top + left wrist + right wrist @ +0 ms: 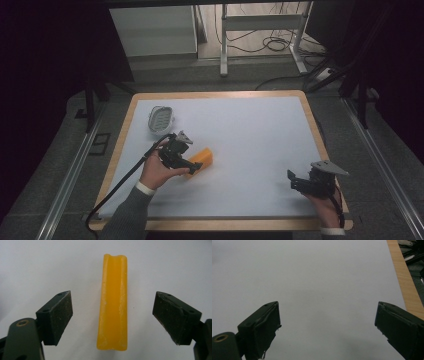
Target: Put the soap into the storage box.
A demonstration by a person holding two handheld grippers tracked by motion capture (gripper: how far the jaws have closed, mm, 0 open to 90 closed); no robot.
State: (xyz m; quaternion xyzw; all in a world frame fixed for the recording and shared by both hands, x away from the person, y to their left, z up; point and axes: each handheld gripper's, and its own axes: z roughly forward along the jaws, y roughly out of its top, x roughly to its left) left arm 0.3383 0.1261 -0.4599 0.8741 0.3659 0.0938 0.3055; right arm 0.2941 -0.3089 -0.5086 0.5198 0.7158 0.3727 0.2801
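The work in hand is judged to be the pick-up of the yellow-orange block [113,305], and it is judged to be at an early stage: the approach is made, the grasp is not. In the left gripper view the left tool [112,315] is seen with its jaws spread wide, one pad on each side of the block, and clear white surface is visible between each pad and the block, so no contact is recorded. The block is lined up lengthwise between the jaws, roughly centred. Closing on the block, lifting and any placing are taken as not yet done. In the high view the block [204,159] is noted lying flat on the white table [250,130], left of centre, just beyond the left tool [196,166], which partly covers its near end. The block is long and narrow, with a shallow groove along its top face, rounded edges and a waxy, slightly mottled surface; a soap bar or a foam piece is possible, but it cannot be told which. A small white oval basket-like dish [162,119] is noted near the far left corner, well apart from the block. The right tool [298,181] is held near the right front of the table, jaws wide and holding nothing.
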